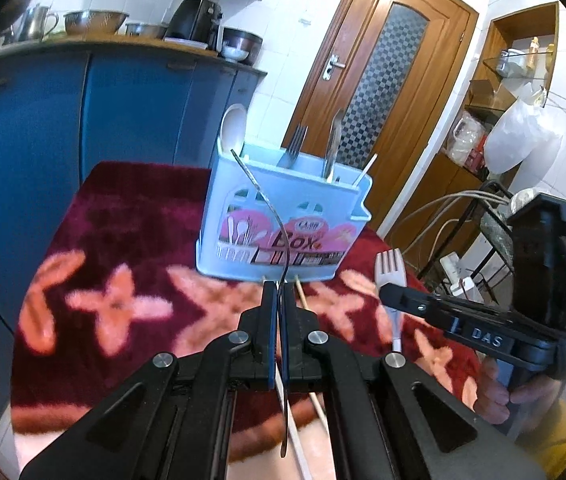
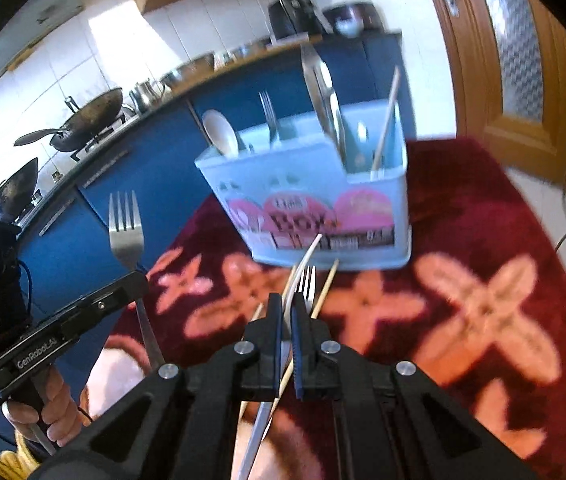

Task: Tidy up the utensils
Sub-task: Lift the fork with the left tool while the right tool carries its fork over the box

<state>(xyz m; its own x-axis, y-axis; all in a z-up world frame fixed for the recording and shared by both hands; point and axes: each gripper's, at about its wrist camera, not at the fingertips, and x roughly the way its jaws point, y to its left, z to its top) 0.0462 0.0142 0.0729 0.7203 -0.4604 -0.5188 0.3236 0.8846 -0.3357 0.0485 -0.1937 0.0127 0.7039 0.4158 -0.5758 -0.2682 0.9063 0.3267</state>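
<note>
My left gripper (image 1: 281, 292) is shut on a steel fork (image 1: 261, 196), which shows edge-on as a thin curved strip rising in front of the holder. In the right wrist view that fork (image 2: 125, 232) stands tines up in the left gripper (image 2: 135, 280). A white plastic fork (image 1: 391, 270) is clamped in my right gripper (image 1: 387, 292), again tines up. From its own camera the right gripper (image 2: 289, 304) is shut on that white fork (image 2: 309, 254), seen edge-on. The light blue utensil holder (image 1: 283, 208) (image 2: 311, 192) stands just beyond both, with a spoon, a fork, tongs and a chopstick in it.
A dark red floral cloth (image 1: 115, 240) (image 2: 483, 280) covers the table. Wooden chopsticks (image 1: 303, 304) (image 2: 325, 288) and another fork's tines (image 2: 307, 286) show beneath the grippers. Blue cabinets (image 1: 83, 120) lie behind, a wooden door (image 1: 383, 80) and a wire rack (image 1: 479, 240) to the right.
</note>
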